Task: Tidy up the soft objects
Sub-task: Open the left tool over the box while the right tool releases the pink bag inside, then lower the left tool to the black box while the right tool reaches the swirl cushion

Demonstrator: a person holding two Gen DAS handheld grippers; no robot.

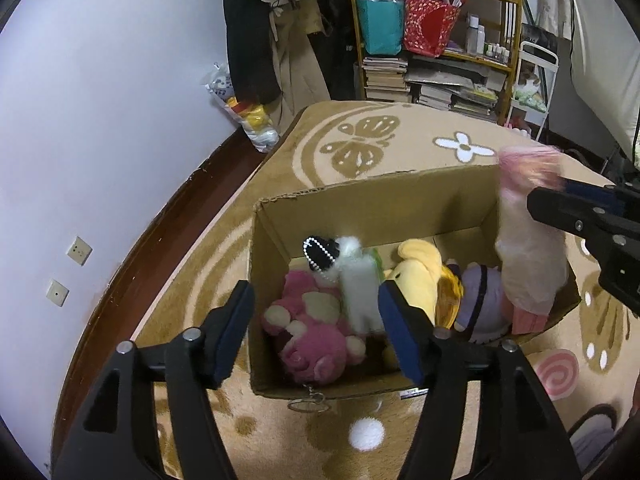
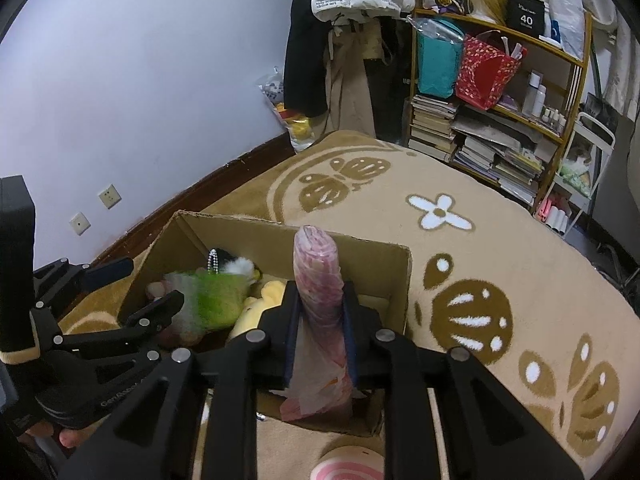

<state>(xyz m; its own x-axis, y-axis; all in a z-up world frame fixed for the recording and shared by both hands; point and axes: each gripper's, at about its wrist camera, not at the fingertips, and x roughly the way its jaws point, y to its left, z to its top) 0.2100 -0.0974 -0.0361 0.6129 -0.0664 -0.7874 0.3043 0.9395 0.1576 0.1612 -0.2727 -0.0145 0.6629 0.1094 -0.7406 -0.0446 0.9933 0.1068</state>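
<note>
Two claws | left claw open, green-white plush loose | right claw grips pink plush

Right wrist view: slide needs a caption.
Right tongs grip a bagged pink plush above a cardboard box of toys.

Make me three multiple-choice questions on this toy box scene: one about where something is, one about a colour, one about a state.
1. Where is the pink bear?
A. on the rug
B. in the box
C. on the shelf

2. What colour is the plush beside the bear?
A. yellow
B. blue
C. black

3. How are the right gripper's jaws?
A. wide open, empty
B. shut on the pink plush
C. shut on the box wall

Answers: B, the bear lies inside the cardboard walls; A, the plush is yellow; B, both pads press the pink plush held upright over the box.
</note>
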